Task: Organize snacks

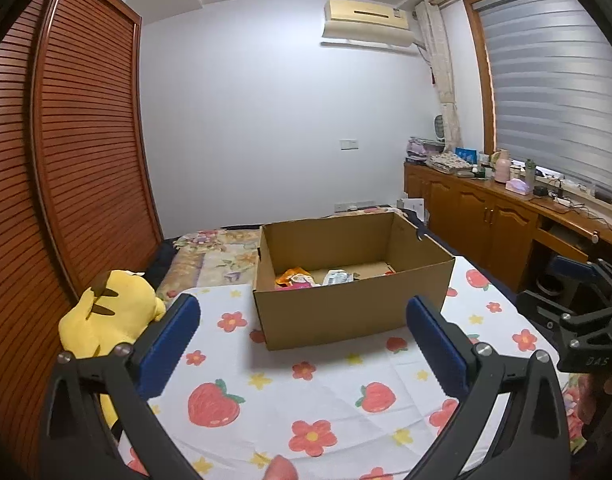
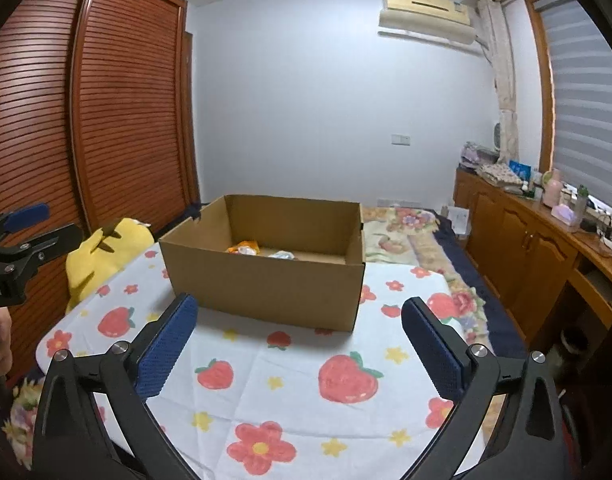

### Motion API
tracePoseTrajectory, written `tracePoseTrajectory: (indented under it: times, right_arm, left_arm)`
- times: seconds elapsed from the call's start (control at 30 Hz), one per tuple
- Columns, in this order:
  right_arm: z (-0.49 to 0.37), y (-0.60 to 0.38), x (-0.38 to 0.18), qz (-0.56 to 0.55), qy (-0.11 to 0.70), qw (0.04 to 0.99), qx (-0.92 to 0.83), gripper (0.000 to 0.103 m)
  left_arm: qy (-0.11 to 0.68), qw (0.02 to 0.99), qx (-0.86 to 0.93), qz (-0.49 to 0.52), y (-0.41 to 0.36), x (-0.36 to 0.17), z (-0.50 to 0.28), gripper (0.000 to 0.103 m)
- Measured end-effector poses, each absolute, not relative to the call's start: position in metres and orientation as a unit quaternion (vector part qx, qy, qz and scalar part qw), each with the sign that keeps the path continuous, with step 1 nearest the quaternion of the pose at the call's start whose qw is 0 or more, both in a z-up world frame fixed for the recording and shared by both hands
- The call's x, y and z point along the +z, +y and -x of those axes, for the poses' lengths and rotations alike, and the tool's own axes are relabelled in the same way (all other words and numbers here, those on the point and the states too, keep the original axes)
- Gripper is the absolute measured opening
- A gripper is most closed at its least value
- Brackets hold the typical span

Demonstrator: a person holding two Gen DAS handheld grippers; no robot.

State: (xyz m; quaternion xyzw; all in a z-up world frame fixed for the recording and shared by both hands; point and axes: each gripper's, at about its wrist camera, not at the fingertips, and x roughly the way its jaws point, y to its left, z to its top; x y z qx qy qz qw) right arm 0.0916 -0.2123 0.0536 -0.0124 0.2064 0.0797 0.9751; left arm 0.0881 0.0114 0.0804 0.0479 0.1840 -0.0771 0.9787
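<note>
An open cardboard box (image 1: 338,312) stands on a table with a strawberry-and-flower cloth (image 1: 306,392). It also shows in the right wrist view (image 2: 266,296). Inside lie an orange snack packet (image 1: 291,276), a pink one (image 1: 300,285) and a white one (image 1: 337,277); the orange packet (image 2: 244,246) and the white packet (image 2: 282,255) peek over the box wall. My left gripper (image 1: 302,312) is open and empty, in front of the box. My right gripper (image 2: 300,312) is open and empty, in front of the box; its side shows at the right (image 1: 586,320).
A yellow plush toy (image 1: 106,316) lies at the table's left edge. A bed with a floral cover (image 2: 406,236) is behind the table. A slatted wooden wardrobe (image 1: 66,160) stands left. A cluttered wooden cabinet counter (image 1: 506,208) runs along the right under the window.
</note>
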Motion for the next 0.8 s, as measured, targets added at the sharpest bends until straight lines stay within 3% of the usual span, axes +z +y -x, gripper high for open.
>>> tracePoseTrajectory:
  times: [0.8]
  right_arm:
    - [-0.060, -0.207, 0.032, 0.008, 0.197, 0.979, 0.049, 0.103]
  left_arm:
    - [0.242, 0.968, -0.046, -0.037, 0.014, 0.014, -0.057, 0.103]
